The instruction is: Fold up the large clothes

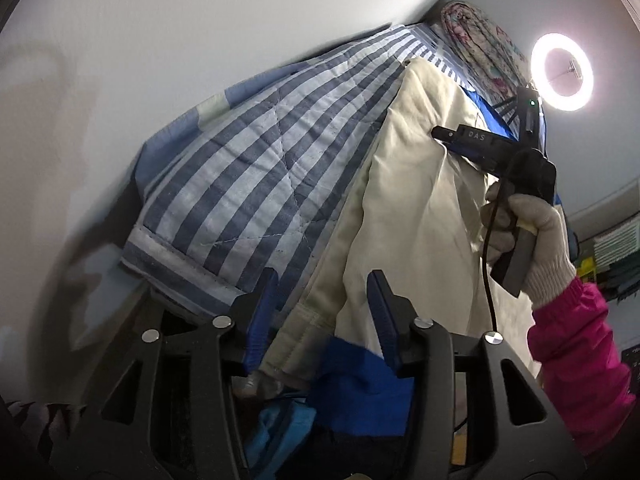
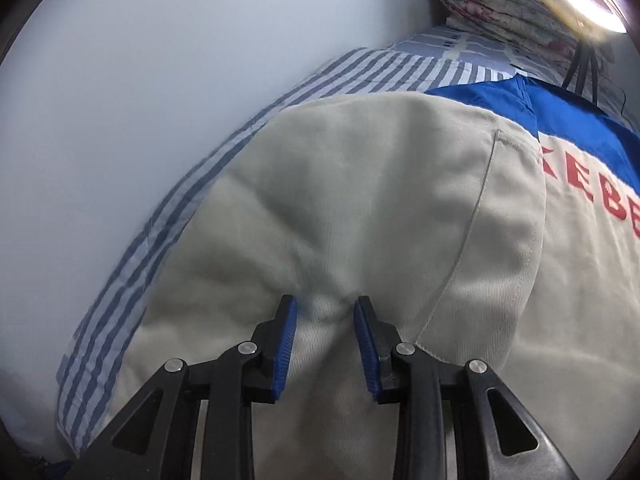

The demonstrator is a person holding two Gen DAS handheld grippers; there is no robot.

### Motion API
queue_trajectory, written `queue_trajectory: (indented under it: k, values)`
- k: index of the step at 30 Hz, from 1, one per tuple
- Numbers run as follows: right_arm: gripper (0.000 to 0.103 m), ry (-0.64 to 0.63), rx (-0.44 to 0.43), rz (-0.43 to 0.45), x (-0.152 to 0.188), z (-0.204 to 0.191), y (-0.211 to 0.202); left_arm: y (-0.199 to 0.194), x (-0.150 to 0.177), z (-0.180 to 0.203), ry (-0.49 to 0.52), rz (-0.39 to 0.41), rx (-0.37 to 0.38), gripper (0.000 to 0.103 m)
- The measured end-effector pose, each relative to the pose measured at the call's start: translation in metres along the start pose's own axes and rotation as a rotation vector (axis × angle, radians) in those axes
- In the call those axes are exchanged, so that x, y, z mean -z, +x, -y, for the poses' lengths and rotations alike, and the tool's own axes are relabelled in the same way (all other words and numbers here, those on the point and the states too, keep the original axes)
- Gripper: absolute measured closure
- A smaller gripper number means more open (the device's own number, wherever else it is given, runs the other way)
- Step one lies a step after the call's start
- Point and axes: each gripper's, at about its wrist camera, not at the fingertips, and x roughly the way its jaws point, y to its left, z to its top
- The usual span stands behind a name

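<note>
A: Where's the beige jacket lying?
B: Spread over the striped quilt, along the bed's wall-side edge.
A: And the right gripper?
B: Its blue pads stand apart, a raised pucker of beige cloth between them; whether they press it I can't tell.
A: The left gripper?
B: Fingers apart, the jacket's hem between them, not pinched.

Counted: 2 grippers, left gripper and right gripper; 1 beige-blue jacket; 1 striped quilt; 1 floral bundle; 1 ring light; 1 gloved hand.
</note>
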Motion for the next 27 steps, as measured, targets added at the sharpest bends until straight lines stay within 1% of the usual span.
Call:
queue_trajectory:
  k: [2,3,4,5,7,10,11,12,13,14,15,16,17,18,19,20,22,23,24,26,27]
  values:
    - [0.072,0.010,-0.023,-0.023,0.001,-0.001,-0.013,0.007,-0.001,0.002,0.008,-0.019,0.004,0.056]
    - [0.072,0.020,-0.048,-0.024,0.004,-0.003,-0.023,0.011,0.000,0.004,0.016,-0.035,0.008,0.056]
    - [0.072,0.029,-0.093,-0.019,0.008,-0.003,-0.034,0.015,0.001,0.005,0.023,-0.044,0.011,0.056]
    - [0.072,0.025,-0.147,-0.014,0.016,-0.007,-0.050,0.019,0.001,0.008,0.033,-0.055,0.006,0.056]
    - [0.072,-0.006,-0.189,-0.029,0.032,-0.017,-0.071,0.024,0.002,0.009,0.033,-0.057,-0.012,0.056]
    - [0.071,-0.028,-0.262,-0.071,0.061,-0.027,-0.090,0.025,0.001,0.007,0.017,-0.052,0.002,0.056]
    - [0.070,-0.025,-0.284,-0.088,0.071,-0.030,-0.093,0.026,0.000,0.007,0.022,-0.051,0.002,0.057]
    - [0.070,-0.022,-0.298,-0.106,0.080,-0.034,-0.093,0.026,0.001,0.008,0.030,-0.048,-0.001,0.061]
    - [0.070,-0.023,-0.303,-0.127,0.089,-0.037,-0.092,0.025,0.001,0.008,0.041,-0.044,-0.012,0.066]
    - [0.068,-0.031,-0.290,-0.146,0.097,-0.041,-0.088,0.024,0.002,0.010,0.055,-0.036,-0.022,0.079]
    - [0.067,-0.039,-0.271,-0.156,0.103,-0.041,-0.083,0.020,0.002,0.011,0.063,-0.025,-0.017,0.088]
    - [0.065,-0.042,-0.236,-0.173,0.110,-0.042,-0.076,0.017,0.003,0.013,0.069,-0.016,-0.008,0.089]
    - [0.065,-0.034,-0.223,-0.188,0.114,-0.042,-0.069,0.011,0.004,0.017,0.087,0.002,0.001,0.093]
    - [0.063,-0.028,-0.224,-0.184,0.115,-0.041,-0.066,0.006,0.005,0.022,0.113,0.022,0.004,0.095]
    - [0.056,-0.025,-0.234,-0.176,0.116,-0.041,-0.067,0.002,0.006,0.026,0.135,0.039,0.006,0.096]
    - [0.052,-0.021,-0.241,-0.189,0.114,-0.043,-0.068,-0.002,0.008,0.029,0.154,0.051,0.009,0.097]
    - [0.051,-0.010,-0.221,-0.206,0.110,-0.048,-0.073,-0.011,0.012,0.038,0.197,0.076,0.022,0.099]
    - [0.050,-0.008,-0.228,-0.201,0.106,-0.050,-0.079,-0.014,0.014,0.042,0.214,0.085,0.028,0.100]
    - [0.049,-0.006,-0.239,-0.190,0.100,-0.048,-0.082,-0.016,0.014,0.044,0.224,0.090,0.034,0.100]
    - [0.041,-0.001,-0.258,-0.150,0.085,-0.053,-0.097,-0.018,0.016,0.048,0.246,0.097,0.046,0.100]
    - [0.040,0.004,-0.264,-0.138,0.077,-0.056,-0.101,-0.019,0.017,0.050,0.256,0.101,0.047,0.100]
